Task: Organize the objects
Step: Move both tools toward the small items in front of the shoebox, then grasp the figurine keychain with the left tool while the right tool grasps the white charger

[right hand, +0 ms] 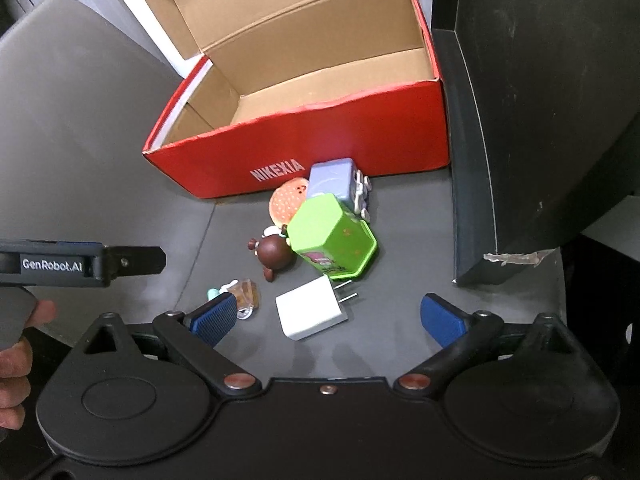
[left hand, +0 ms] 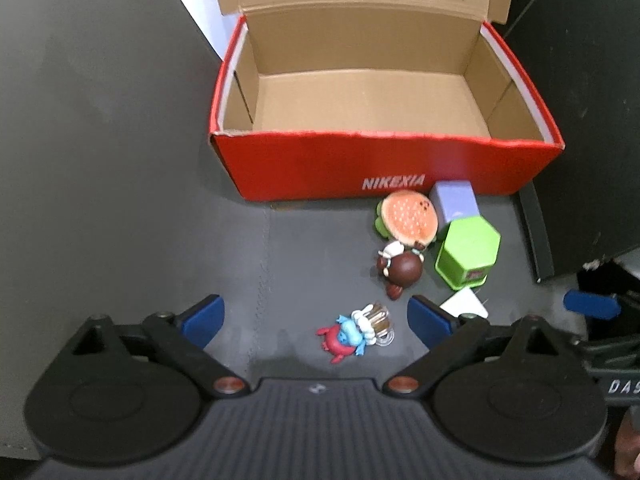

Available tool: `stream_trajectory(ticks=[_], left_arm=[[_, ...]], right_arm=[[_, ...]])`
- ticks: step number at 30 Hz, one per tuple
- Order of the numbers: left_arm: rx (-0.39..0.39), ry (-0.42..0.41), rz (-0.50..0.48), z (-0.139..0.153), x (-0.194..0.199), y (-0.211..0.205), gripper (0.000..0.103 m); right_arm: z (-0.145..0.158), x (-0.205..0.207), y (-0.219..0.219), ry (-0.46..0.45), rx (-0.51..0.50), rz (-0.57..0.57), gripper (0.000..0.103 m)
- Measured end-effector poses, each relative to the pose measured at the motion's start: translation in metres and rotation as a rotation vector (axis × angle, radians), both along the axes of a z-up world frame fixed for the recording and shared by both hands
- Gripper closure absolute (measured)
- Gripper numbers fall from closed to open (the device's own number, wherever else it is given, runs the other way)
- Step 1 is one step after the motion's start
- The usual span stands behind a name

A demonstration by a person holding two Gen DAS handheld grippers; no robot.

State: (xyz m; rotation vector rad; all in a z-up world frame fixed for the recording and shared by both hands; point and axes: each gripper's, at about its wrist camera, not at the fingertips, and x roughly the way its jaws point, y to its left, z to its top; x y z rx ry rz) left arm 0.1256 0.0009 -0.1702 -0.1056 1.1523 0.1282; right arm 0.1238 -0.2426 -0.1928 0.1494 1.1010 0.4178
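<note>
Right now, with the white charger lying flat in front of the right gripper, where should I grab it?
Probably across the white charger body's two long flat sides, coming straight down with the open right gripper. It lies flat, its prongs pointing toward the green box, so keep the fingers on the blocky body, clear of the prongs.

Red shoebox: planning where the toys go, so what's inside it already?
The red shoebox shows only bare cardboard floor; its near wall hides the front strip.

Grey mat (left hand: 120, 200) under red box (left hand: 384, 164), toys, charger (right hand: 310, 314).
</note>
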Motion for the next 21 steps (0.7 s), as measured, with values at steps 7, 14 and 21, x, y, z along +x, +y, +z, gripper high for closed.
stream_trajectory(ticks=[7,14,21], left_arm=[[0.066,0.016,-0.088,-0.017,-0.001,-0.013,0.008],[0.105,0.036,-0.157,-0.034,-0.001,-0.025,0.011],[0.183,0.077,-0.291,-0.053,0.003,-0.033,0.014]], right_arm=[[-0.011,0.002,0.004,0.01,-0.037,0.017,0.007],[-0.015,0.003,0.005,0.018,-0.046,0.017,0.007],[-0.021,0.005,0.004,0.024,-0.077,0.022,0.01]])
